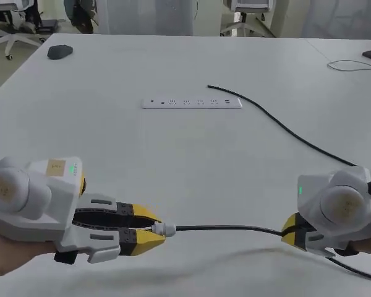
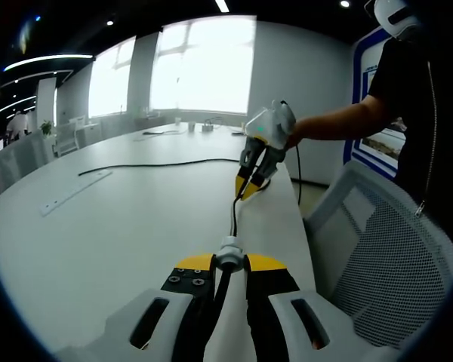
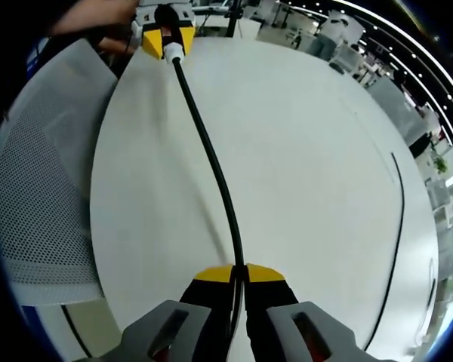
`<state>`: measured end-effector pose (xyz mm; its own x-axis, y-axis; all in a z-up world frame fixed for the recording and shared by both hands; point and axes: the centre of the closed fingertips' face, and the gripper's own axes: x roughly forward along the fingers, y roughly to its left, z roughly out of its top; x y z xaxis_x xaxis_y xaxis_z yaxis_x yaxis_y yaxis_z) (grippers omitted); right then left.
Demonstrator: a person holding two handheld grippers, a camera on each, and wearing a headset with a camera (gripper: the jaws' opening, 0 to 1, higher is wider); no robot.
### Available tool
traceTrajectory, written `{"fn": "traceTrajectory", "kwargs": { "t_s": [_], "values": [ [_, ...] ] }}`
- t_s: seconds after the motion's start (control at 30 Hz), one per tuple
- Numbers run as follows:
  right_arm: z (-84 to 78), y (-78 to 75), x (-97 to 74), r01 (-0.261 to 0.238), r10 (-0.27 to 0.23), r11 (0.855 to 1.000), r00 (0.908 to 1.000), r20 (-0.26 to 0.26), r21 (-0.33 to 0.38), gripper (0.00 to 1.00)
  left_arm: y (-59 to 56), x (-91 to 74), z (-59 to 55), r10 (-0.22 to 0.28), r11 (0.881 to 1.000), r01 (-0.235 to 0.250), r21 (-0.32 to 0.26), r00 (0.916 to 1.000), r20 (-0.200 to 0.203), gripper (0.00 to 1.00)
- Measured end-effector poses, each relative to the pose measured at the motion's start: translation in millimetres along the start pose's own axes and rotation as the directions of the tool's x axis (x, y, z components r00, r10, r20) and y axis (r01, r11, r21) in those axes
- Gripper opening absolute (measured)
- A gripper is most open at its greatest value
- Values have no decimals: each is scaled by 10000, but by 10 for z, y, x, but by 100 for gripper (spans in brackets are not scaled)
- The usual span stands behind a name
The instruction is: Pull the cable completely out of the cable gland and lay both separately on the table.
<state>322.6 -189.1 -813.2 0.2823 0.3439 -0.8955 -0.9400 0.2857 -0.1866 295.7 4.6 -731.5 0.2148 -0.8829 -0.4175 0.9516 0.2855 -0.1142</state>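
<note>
We work in an office. We note swivel chairs [image 1: 15, 31], a long white bench [image 1: 111, 142] and its power strip [image 1: 191, 103].

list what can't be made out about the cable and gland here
- Head view: how much cable sits inside the cable gland; the gland's body and the left gripper hide it.
- Head view: whether the far black cable joins the held one; the right gripper covers that stretch.
- Head view: the held cable's tail, cut off by the bottom right edge.
- Head view: power strip markings, too small.
</note>
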Motion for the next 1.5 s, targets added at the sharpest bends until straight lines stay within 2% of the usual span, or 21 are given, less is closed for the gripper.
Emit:
{"fn": "traceTrajectory", "kwargs": {
  "t_s": [0.23,0.33,0.4,0.47,0.53,0.57,0.6,0.67,0.73,0.77,0.83,0.93,1.07,1.2,1.3,1.5],
  "values": [
    [24,39,8,-147,145,9992,9999,48,371,1,4,-11,0,62,10000,-62,30,10000,0,15],
    [106,65,-11,-309,289,9977,9990,336,608,13,5,-14,7,83,9999,-83,63,10000,-13,15],
    [283,96,-42,-331,285,9980,9960,845,533,16,-3,-6,14,56,10000,-56,70,10000,7,15],
    [596,153,-99,-536,415,9966,9829,1795,631,18,-10,7,16,48,9999,-48,151,10000,-22,15],
    [842,210,-158,-730,595,9962,9689,2403,476,20,-22,17,30,7,9999,-8,112,10000,38,15],
    [1042,251,-207,-825,691,9960,9533,2941,334,21,-26,28,36,20,9999,-21,153,10000,33,15],
    [1228,323,-256,-1150,979,9929,9362,3374,310,21,-29,34,38,9,9999,-10,157,10000,24,15],
    [1506,403,-336,-1281,1200,9917,9096,3978,-62,20,-46,45,51,-22,9998,22,196,10000,28,15],
    [1651,463,-368,-1247,1360,9907,9005,4131,-546,18,-62,47,66,-67,9997,67,217,10000,31,15],
    [1686,480,-365,-1230,1354,9908,9031,4075,-567,17,-67,44,77,-67,9996,66,278,10000,38,15],
    [1782,547,-347,-1370,1634,9862,8983,4079,-933,17,-72,38,84,-81,9995,81,308,10000,28,15],
    [1838,615,-273,-1489,1902,9796,9032,3849,-1346,16,-78,26,102,-73,9994,71,344,9999,69,15],
    [1830,643,-178,-1496,1960,9768,9125,3591,-1531,13,-99,24,103,-85,9988,87,479,10000,-33,15],
    [1827,703,-145,-1635,2209,9689,9095,3522,-1856,10,-100,14,116,-109,9988,108,471,9999,6,15],
    [1825,710,-130,-1476,2165,9652,9141,3429,-2159,5,-105,19,125,-131,9987,130,501,9999,17,15],
    [1861,727,-140,-1365,2152,9619,9123,3485,-2367,0,-116,31,116,-180,9984,181,531,9998,-27,15]
  ]
}}
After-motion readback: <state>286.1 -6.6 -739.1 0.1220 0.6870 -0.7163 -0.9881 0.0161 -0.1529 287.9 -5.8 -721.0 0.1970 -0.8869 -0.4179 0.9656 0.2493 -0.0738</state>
